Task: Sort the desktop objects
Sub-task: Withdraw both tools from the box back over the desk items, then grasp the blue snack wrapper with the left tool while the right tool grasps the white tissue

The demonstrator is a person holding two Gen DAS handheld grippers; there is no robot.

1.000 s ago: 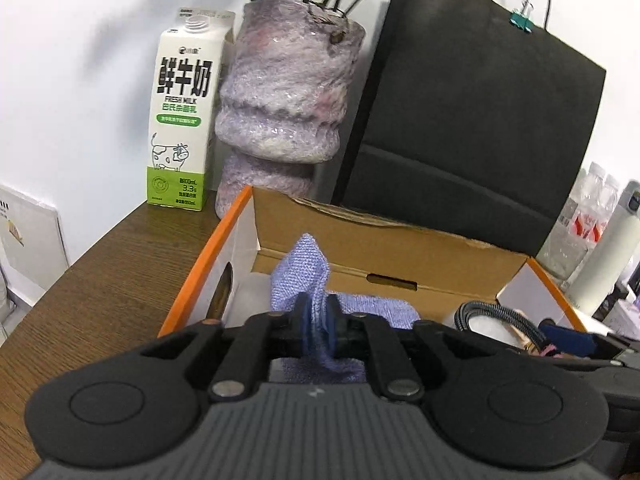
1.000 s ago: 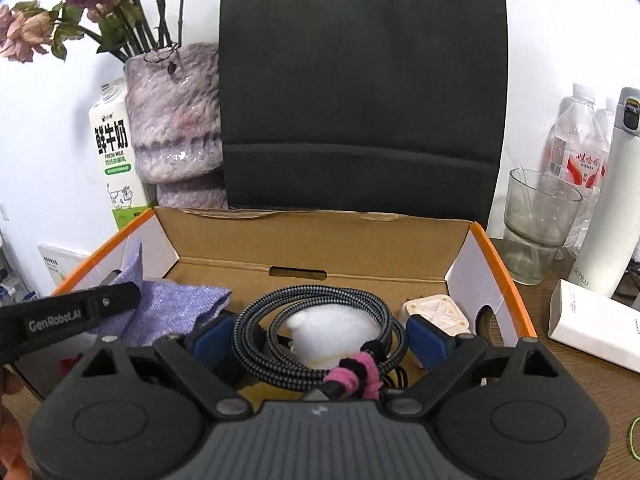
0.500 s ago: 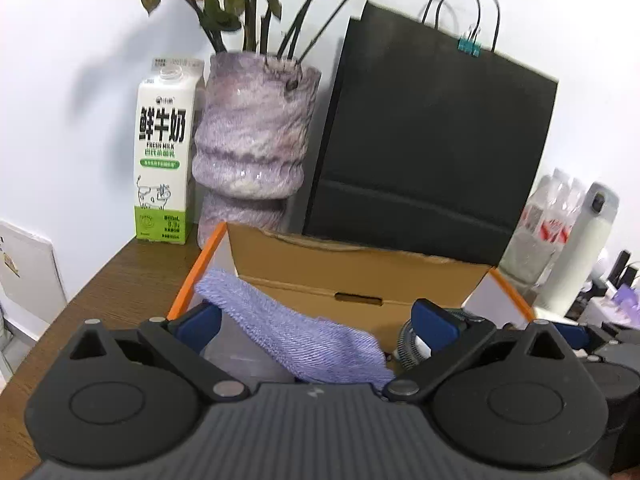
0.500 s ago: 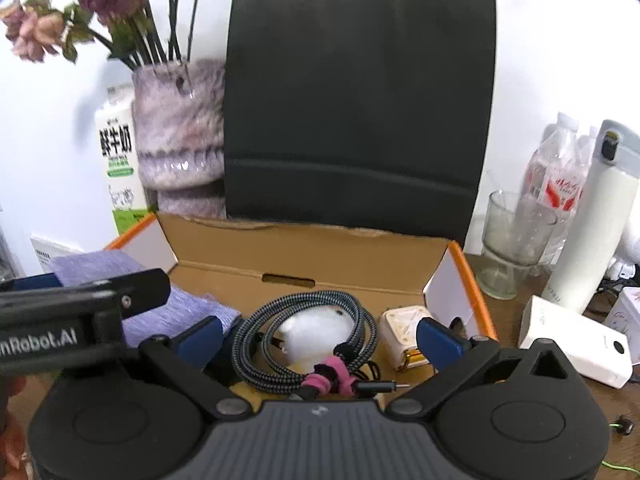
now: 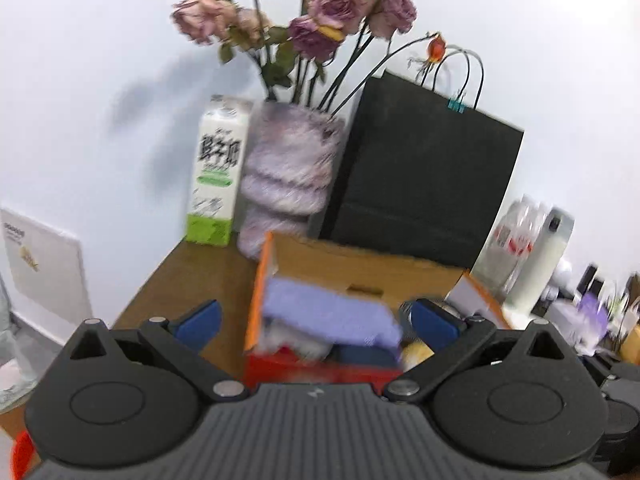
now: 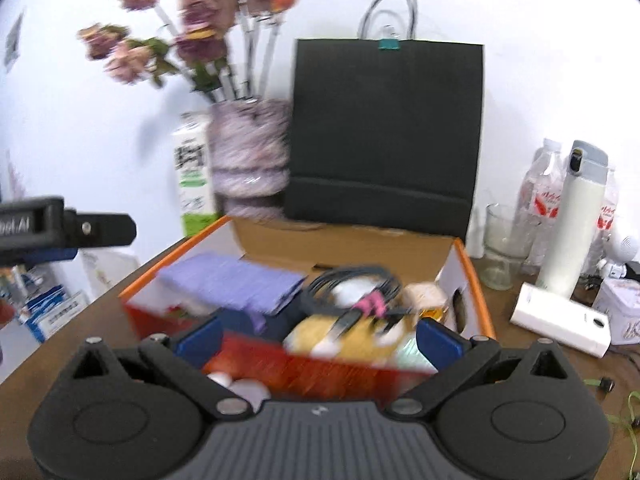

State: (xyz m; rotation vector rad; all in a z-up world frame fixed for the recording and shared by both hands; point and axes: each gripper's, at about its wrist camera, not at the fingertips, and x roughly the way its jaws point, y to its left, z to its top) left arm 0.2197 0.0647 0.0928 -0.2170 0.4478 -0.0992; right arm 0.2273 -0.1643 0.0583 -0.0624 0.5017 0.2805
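Both of your grippers have pulled back and up from the cardboard box (image 6: 466, 276) since a second ago: then the left gripper (image 5: 316, 322) was pinching the purple cloth (image 5: 328, 312) and the right gripper (image 6: 318, 336) straddled the coiled cable (image 6: 352, 280); both sets of jaws have just been opening. Now each pair stands spread wide with nothing pressed between the pads. The cloth lies loose in the left half of the box, the cable with its pink tie in the right half, resting among a yellow object (image 6: 320, 332) and other small things too blurred to name.

What your next move likely turns on is what remains outside the box. On the surface (image 6: 508, 360) to the right of the box lies a white rectangular case (image 6: 560, 322), its long axis running from upper left to lower right, well off to the right of your right jaws. Your right hand is plainly the nearer one; the left gripper sits at the box's left side, far across. A glass (image 6: 500, 248), a white flask (image 6: 576, 220) and water bottles (image 6: 540, 196) stand behind the case, so approach it from the front.
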